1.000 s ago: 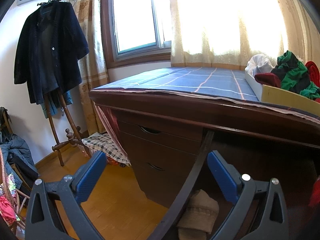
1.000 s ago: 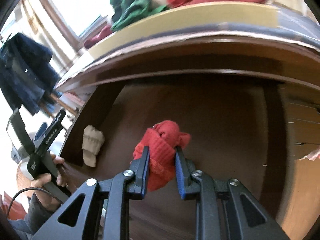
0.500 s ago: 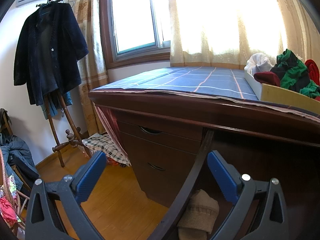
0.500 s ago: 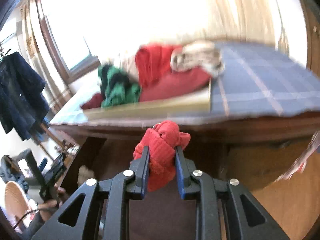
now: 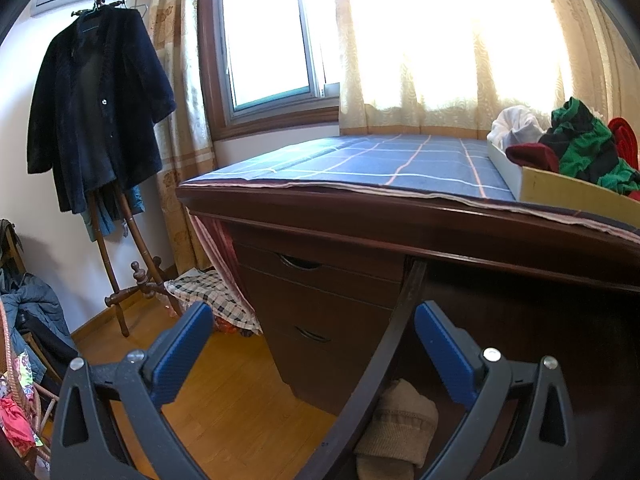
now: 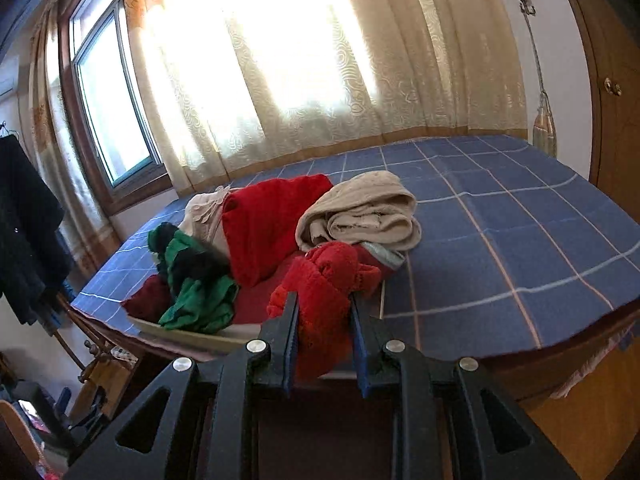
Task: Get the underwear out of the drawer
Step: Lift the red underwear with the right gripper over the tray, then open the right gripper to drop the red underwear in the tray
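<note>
Red knitted underwear (image 6: 324,300) sat clamped in our right gripper (image 6: 322,338), above the desk's front edge, near the shallow tray (image 6: 192,336) of clothes. Left gripper (image 5: 314,344) hung apart, empty. One beige piece (image 5: 394,432) remained in the drawer, we judged.

Red underwear (image 6: 326,280): a bunched, fuzzy knit bundle, pinched upright between the fingers (image 6: 289,332), its knotted top above their tips. Beige underwear (image 5: 394,428): a folded, ribbed piece lying in the open drawer (image 5: 384,356), just inside its dark front edge.
</note>
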### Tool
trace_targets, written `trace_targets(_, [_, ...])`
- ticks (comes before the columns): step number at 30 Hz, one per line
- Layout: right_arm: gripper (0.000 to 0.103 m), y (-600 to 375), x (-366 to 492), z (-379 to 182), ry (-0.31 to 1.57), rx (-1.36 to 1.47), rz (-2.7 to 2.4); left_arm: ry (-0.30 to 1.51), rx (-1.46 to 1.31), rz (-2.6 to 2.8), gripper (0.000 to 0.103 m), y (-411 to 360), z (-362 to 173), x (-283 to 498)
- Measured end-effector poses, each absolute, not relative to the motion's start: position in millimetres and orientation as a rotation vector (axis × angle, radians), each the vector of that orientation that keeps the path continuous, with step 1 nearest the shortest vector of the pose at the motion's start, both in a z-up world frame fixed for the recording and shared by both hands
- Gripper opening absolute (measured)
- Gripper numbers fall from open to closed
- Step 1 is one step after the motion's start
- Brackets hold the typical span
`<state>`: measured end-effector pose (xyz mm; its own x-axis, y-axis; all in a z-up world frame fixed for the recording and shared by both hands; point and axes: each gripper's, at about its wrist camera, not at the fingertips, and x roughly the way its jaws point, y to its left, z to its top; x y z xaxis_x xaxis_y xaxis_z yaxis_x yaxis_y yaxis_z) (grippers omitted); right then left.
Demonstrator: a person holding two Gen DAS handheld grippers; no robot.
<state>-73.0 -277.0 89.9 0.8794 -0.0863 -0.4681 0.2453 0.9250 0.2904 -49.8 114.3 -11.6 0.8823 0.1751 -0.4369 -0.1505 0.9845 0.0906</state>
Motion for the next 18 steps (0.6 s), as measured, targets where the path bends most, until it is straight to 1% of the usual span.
trace_targets(9, [0.026, -262, -38, 77, 0.500, 0.280, -0.197, 0.459, 0.055, 0.169, 0.103, 114, -12, -50])
trace_targets(18, [0.026, -269, -17, 56, 0.527, 0.349, -0.167, 0.458, 0.057, 0.171, 0.103, 111, -11, -50])
